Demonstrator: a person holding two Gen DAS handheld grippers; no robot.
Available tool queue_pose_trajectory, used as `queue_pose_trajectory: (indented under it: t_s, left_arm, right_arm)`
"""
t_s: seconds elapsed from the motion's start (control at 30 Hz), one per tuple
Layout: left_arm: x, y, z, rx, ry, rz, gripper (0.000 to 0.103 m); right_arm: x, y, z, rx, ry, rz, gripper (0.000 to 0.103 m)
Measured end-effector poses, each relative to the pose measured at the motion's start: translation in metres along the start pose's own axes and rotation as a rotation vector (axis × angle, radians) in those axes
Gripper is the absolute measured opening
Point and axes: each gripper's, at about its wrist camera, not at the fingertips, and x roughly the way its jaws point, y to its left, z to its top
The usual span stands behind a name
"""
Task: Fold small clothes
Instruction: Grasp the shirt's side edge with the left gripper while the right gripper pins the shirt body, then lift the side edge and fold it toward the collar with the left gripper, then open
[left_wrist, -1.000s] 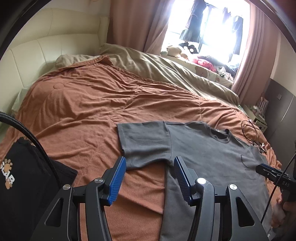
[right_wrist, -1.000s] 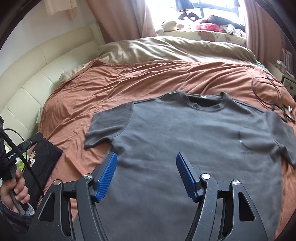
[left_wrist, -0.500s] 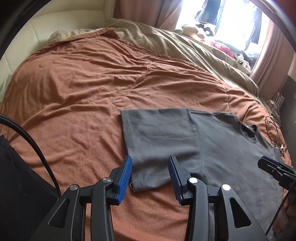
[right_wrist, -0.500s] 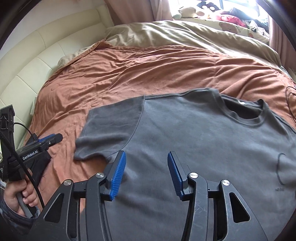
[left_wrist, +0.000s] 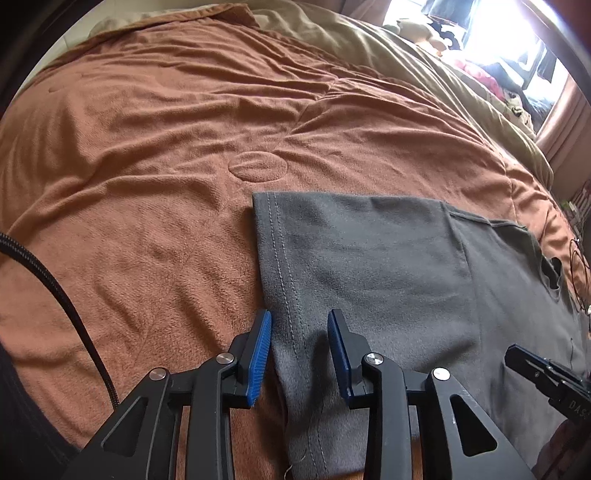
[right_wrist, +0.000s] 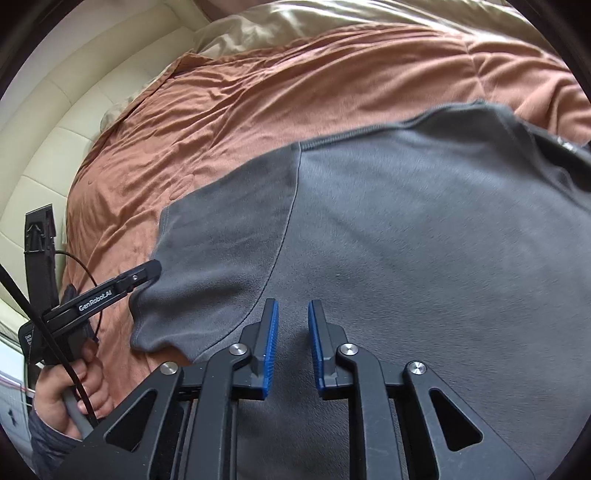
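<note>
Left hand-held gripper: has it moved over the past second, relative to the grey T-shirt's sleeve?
Yes. The left hand-held gripper has come forward and down to the grey cotton T-shirt lying on the rust-brown bedspread; its open blue pads now straddle the sleeve hem.

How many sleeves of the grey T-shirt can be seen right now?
1. The sleeve lies flat on the brown blanket, its hem between the open left gripper fingers. The other sleeve is outside both views.

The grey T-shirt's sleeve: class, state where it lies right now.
In the left wrist view the sleeve lies flat on the brown blanket, its hemmed edge between the open fingers of the left gripper; the right gripper hovers beside the armpit seam.
</note>
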Motion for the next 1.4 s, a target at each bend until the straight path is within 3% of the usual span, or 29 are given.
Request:
queue_pose_trajectory:
  t_s: [0.2, 0.8, 0.87, 0.9, 0.93, 1.23, 1.33, 1.4]
  left_arm:
    - [0.009, 0.002, 0.002, -0.014, 0.005, 0.030, 0.018]
    - [0.015, 0.002, 0.007, -0.017, 0.040, 0.085, 0.027]
    - [0.016, 0.000, 0.008, -0.022, 0.029, 0.077, 0.022]
    - [0.016, -0.001, 0.007, -0.017, 0.024, 0.053, 0.009]
    - [0.015, -0.003, 0.007, -0.007, 0.027, 0.036, 0.008]
    - [-0.038, -0.035, 0.019, 0.060, -0.064, 0.004, 0.007]
    - [-0.052, -0.054, 0.023, 0.091, -0.084, -0.009, 0.007]
    - [-0.060, -0.066, 0.025, 0.107, -0.093, -0.022, 0.007]
  right_arm:
    - [0.014, -0.005, 0.004, 0.042, 0.016, 0.026, 0.003]
    - [0.030, -0.006, 0.001, 0.064, 0.010, 0.080, 0.000]
    - [0.032, -0.006, 0.002, 0.076, 0.009, 0.088, 0.000]
    - [0.033, -0.006, 0.002, 0.078, 0.008, 0.089, 0.000]
    - [0.035, -0.005, 0.003, 0.075, 0.008, 0.087, 0.000]
    - [0.023, -0.019, 0.011, 0.165, 0.023, 0.128, 0.000]
    - [0.001, -0.025, 0.014, 0.174, -0.005, 0.131, 0.004]
    - [-0.014, -0.029, 0.013, 0.167, -0.015, 0.126, 0.021]
